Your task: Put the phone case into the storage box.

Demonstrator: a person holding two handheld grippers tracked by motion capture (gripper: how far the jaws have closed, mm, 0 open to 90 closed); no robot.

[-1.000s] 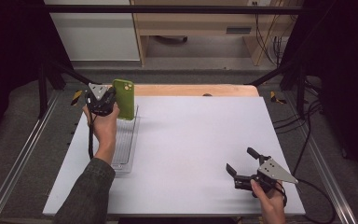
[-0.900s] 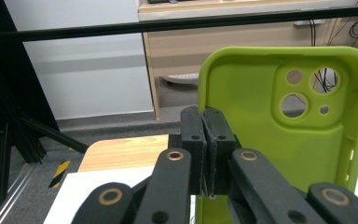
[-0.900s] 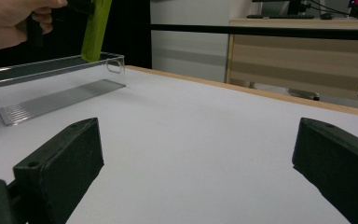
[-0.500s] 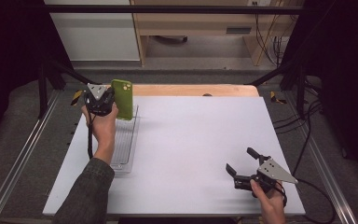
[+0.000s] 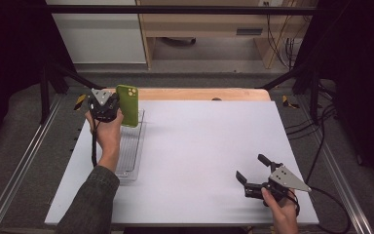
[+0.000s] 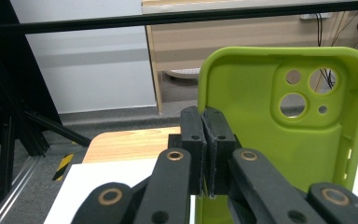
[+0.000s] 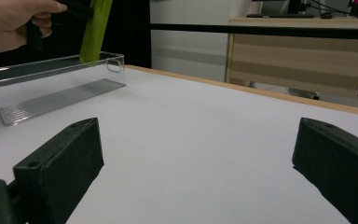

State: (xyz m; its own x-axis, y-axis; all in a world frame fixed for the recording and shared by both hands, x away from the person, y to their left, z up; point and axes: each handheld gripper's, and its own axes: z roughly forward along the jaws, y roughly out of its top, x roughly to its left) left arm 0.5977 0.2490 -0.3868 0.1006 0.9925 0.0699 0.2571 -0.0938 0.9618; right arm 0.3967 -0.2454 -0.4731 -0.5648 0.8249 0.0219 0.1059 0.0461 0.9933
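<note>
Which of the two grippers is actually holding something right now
The left gripper, at the table's far left. Its jaws are shut on the edge of a green phone case, held upright above the clear tray. The right gripper is open with nothing between its jaws.

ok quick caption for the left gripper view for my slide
Left gripper with jaws shut on the side edge of a green phone case, held upright with its hollow inner side facing the camera.

1 green phone case [image 5: 128, 105], 1 clear tray [image 5: 129, 161], 2 grippers.
</note>
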